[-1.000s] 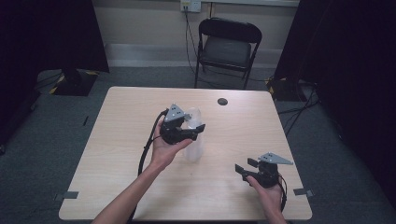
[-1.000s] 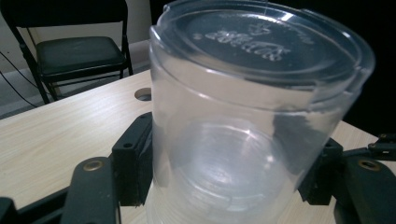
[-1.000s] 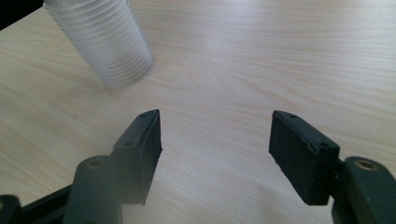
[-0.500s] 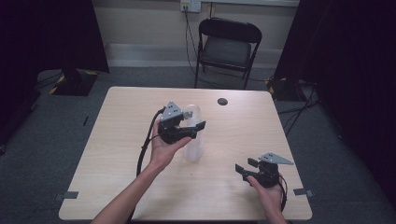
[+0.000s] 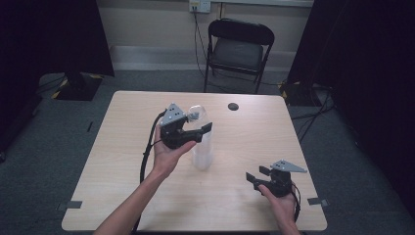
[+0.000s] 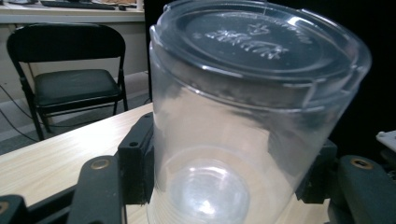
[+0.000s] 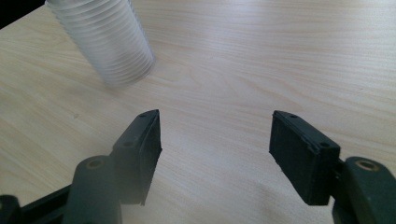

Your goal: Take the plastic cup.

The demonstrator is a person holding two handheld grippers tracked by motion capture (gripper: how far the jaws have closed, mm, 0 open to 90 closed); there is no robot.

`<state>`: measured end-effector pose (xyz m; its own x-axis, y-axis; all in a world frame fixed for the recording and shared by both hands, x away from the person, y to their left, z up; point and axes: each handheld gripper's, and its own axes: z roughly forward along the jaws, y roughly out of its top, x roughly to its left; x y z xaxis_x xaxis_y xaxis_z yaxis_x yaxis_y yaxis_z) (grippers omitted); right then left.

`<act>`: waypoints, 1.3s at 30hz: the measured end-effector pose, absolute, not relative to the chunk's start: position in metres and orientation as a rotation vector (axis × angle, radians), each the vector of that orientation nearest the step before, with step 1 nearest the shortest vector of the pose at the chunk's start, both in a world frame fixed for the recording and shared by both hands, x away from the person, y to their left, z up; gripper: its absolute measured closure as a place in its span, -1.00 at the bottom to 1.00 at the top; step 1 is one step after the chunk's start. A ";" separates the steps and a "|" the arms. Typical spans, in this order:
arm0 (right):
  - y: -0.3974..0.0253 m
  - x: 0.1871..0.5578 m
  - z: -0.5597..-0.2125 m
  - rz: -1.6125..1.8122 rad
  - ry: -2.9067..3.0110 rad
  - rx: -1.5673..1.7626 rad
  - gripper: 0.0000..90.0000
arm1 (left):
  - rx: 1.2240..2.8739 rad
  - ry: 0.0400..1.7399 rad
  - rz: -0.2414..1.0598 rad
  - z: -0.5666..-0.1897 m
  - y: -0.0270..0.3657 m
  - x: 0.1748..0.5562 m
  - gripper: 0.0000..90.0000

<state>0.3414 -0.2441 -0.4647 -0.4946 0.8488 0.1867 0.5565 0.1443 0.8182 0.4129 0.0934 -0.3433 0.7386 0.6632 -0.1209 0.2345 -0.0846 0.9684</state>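
Left claw (image 5: 204, 128) is up over the middle of the desk (image 5: 122, 147), jaws pinching the top cup (image 6: 243, 121) of an upturned stack of clear plastic cups (image 5: 202, 152); the stack's foot rests on the wood. Nothing inside that top cup, see-through to its base. Over to the right, the right claw (image 5: 253, 179) sits low near the desk's front edge, jaws spread wide, gripping nothing.

The high view looks forward and down over the whole table (image 5: 122, 147), while each gripper view sits close behind its own jaws, and all three share the clear cup stack (image 5: 201, 147) (image 6: 243, 121) (image 7: 105, 39).
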 end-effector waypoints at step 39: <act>-0.215 0.331 -0.453 1.265 2.090 1.256 -0.21 | 1.622 0.911 0.307 -0.338 0.148 0.390 -0.19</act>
